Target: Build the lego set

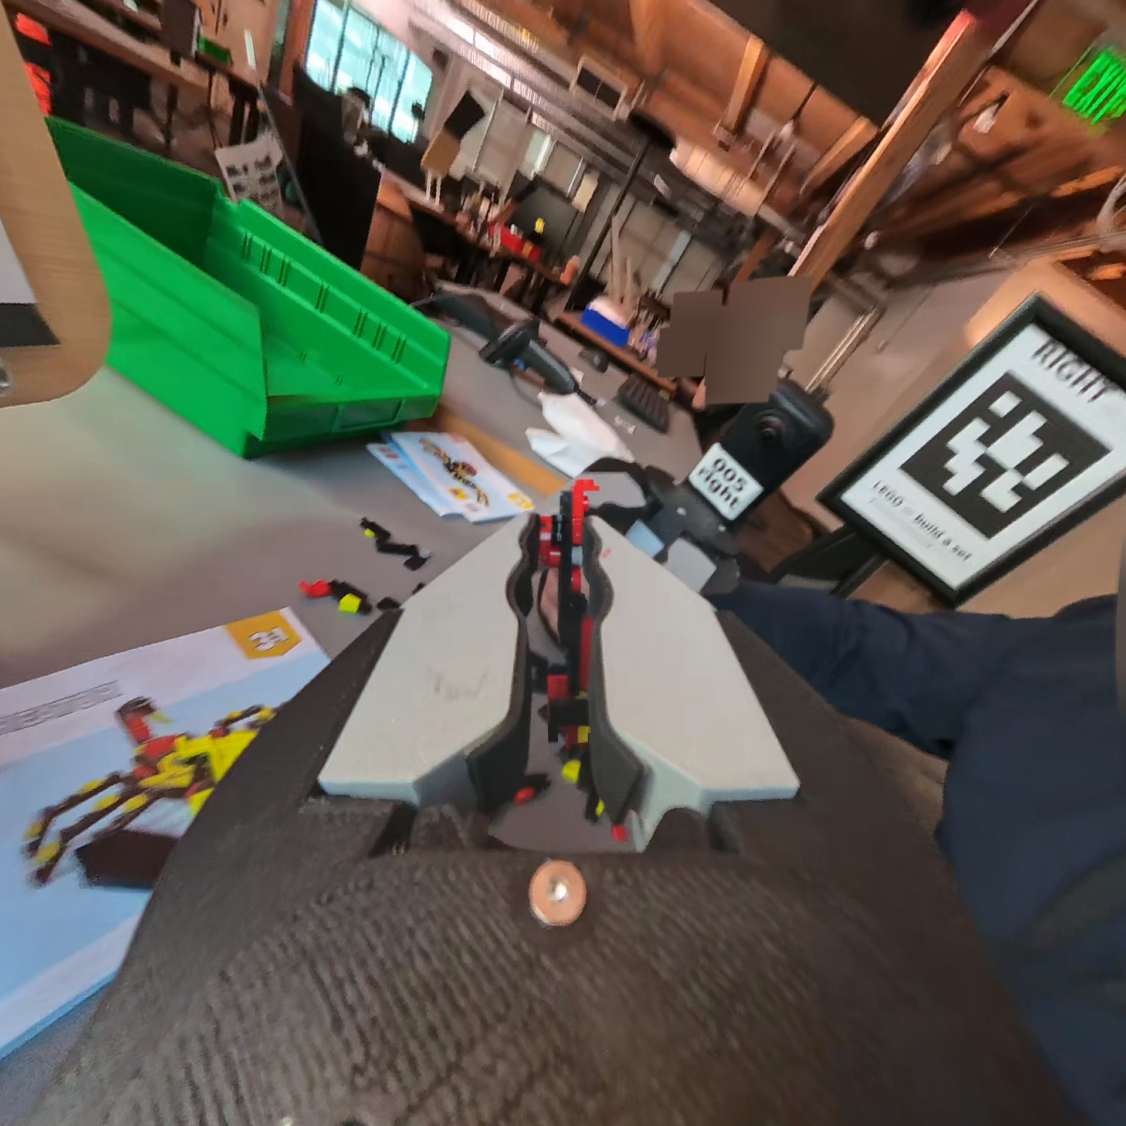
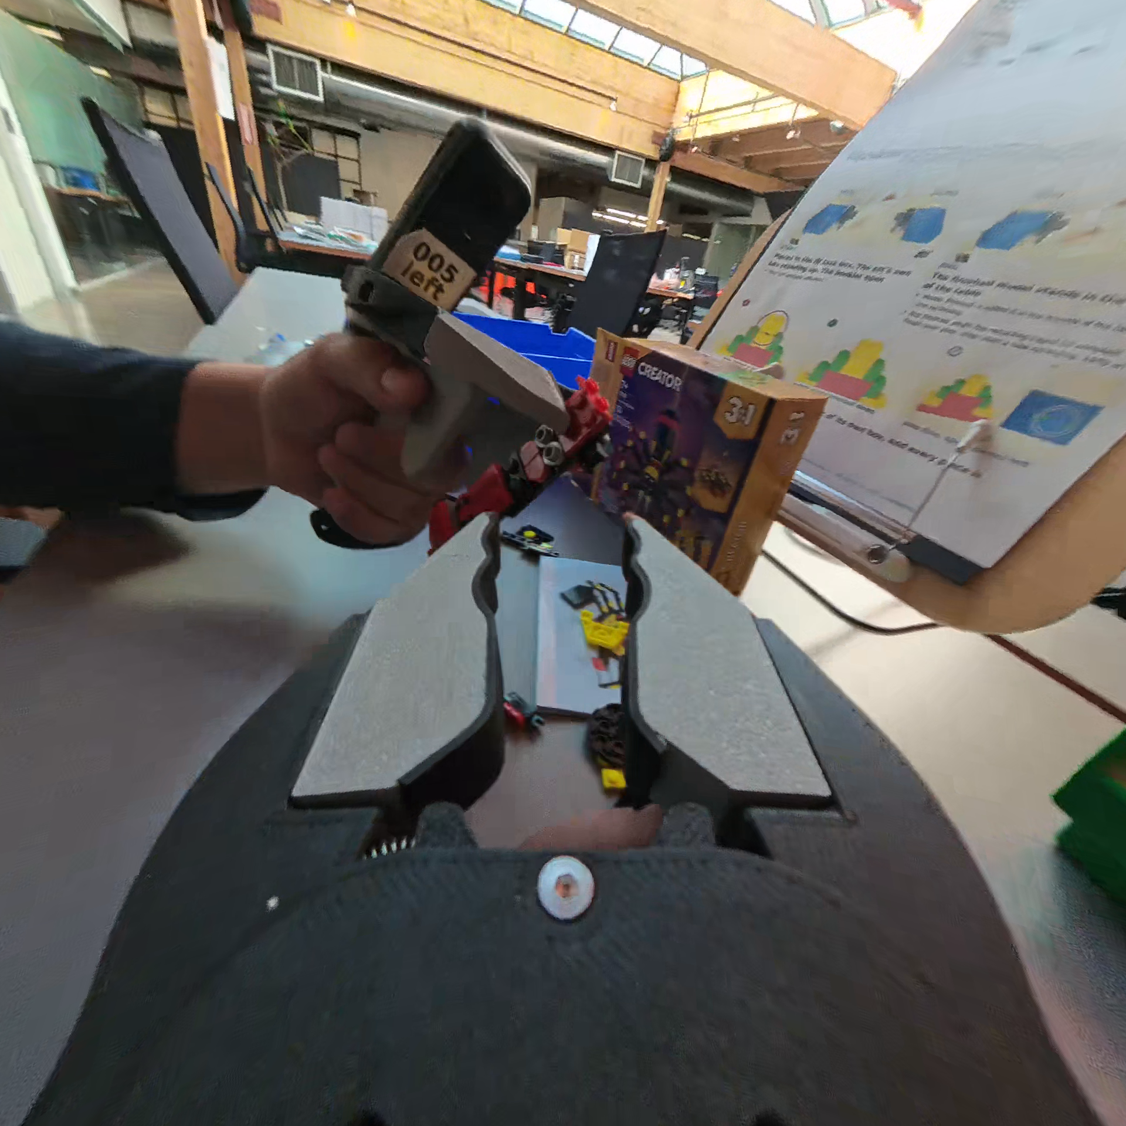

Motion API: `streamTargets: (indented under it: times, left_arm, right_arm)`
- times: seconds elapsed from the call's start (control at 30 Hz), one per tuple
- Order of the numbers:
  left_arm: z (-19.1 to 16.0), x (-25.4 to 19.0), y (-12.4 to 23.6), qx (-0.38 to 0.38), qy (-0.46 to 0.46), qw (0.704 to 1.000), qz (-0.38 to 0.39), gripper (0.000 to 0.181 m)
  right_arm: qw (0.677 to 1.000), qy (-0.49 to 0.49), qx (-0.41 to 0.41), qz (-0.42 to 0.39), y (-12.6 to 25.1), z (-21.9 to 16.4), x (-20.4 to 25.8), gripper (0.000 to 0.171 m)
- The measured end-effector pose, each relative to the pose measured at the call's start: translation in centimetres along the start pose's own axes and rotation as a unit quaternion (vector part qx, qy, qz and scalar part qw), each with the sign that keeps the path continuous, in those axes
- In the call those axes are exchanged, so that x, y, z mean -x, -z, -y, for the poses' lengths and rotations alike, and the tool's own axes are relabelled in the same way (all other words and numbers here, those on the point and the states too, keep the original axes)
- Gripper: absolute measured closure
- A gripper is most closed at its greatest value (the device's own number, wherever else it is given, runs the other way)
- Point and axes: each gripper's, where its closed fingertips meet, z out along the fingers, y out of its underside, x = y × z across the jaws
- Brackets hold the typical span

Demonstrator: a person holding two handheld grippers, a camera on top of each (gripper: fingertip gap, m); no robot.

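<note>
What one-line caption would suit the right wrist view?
Open right tool hovers over loose pieces while the left tool holds a red-and-black lego assembly beside the set's box.
</note>
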Motion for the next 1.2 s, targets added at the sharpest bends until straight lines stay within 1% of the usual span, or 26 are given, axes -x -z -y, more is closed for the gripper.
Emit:
streamTargets:
  times: [0.07,0.13,0.2,0.23,0.3,0.4,0.53,0.6,0.7,0.8,0.87,0.93,1.0,1.07,1.1,1.2]
  left_arm:
    - [-0.2,-0.5,-0.6,-0.039,0.008,0.999,-0.011,0.171]
    - [-0.7,0.0,-1.0,-0.069,-0.012,0.998,0.009,0.171]
    - [-1.2,1.3,-1.2,-0.082,-0.041,0.994,0.057,0.171]
    - [-1.4,1.8,-1.2,-0.081,-0.049,0.993,0.077,0.170]
    - [-1.6,2.0,-1.2,-0.076,-0.065,0.991,0.088,0.171]
    - [-2.4,2.2,-1.1,-0.055,-0.077,0.991,0.097,0.170]
    - [-3.8,1.7,-0.9,0.003,-0.071,0.996,0.062,0.165]
    - [-3.8,1.6,-0.8,0.011,-0.077,0.995,0.060,0.165]
    - [-4.0,1.2,-0.7,0.030,-0.128,0.989,0.063,0.166]
    - [-4.4,0.8,-0.8,0.047,-0.184,0.980,0.062,0.163]
    - [-4.4,0.6,-0.6,0.051,-0.214,0.974,0.060,0.164]
    - [-4.1,0.3,-0.4,0.046,-0.203,0.977,0.053,0.164]
    - [-4.1,0.4,-0.3,0.055,-0.191,0.979,0.050,0.151]
    - [-4.7,1.1,-0.1,0.096,-0.208,0.971,0.063,0.135]
    - [-4.8,1.5,0.2,0.108,-0.216,0.968,0.069,0.131]
    - [-4.9,2.1,0.5,0.100,-0.191,0.974,0.074,0.144]
  right_arm:
    - [0.998,-0.052,0.007,0.025,-0.4,-0.3,0.7,0.128]
    - [0.996,-0.083,0.037,0.026,-0.9,-1.4,0.6,0.127]
    - [0.993,-0.089,0.072,0.019,-1.2,-2.4,0.4,0.139]
    - [0.993,-0.086,0.085,0.018,-1.2,-2.7,0.4,0.148]
    - [0.992,-0.079,0.098,0.012,-1.2,-3.1,0.3,0.151]
    - [0.990,-0.031,0.136,-0.011,-1.0,-4.3,-0.2,0.154]
    - [0.979,0.113,0.163,-0.037,-0.8,-5.1,-0.5,0.154]
    - [0.972,0.159,0.163,-0.052,-0.8,-5.0,-0.5,0.154]
    - [0.965,0.200,0.162,-0.056,-0.6,-4.8,-0.6,0.154]
    - [0.953,0.250,0.162,-0.061,-0.4,-4.8,-0.6,0.154]
    - [0.952,0.257,0.154,-0.059,-0.4,-4.6,-0.3,0.154]
    - [0.960,0.233,0.145,-0.049,-0.4,-4.2,0.0,0.154]
    - [0.963,0.223,0.140,-0.048,-0.3,-3.9,-0.2,0.154]
    - [0.961,0.235,0.133,-0.062,-0.1,-3.3,-0.5,0.155]
    - [0.958,0.242,0.139,-0.069,0.0,-3.3,-0.6,0.154]
    - [0.949,0.271,0.142,-0.078,-0.1,-3.2,-0.4,0.154]
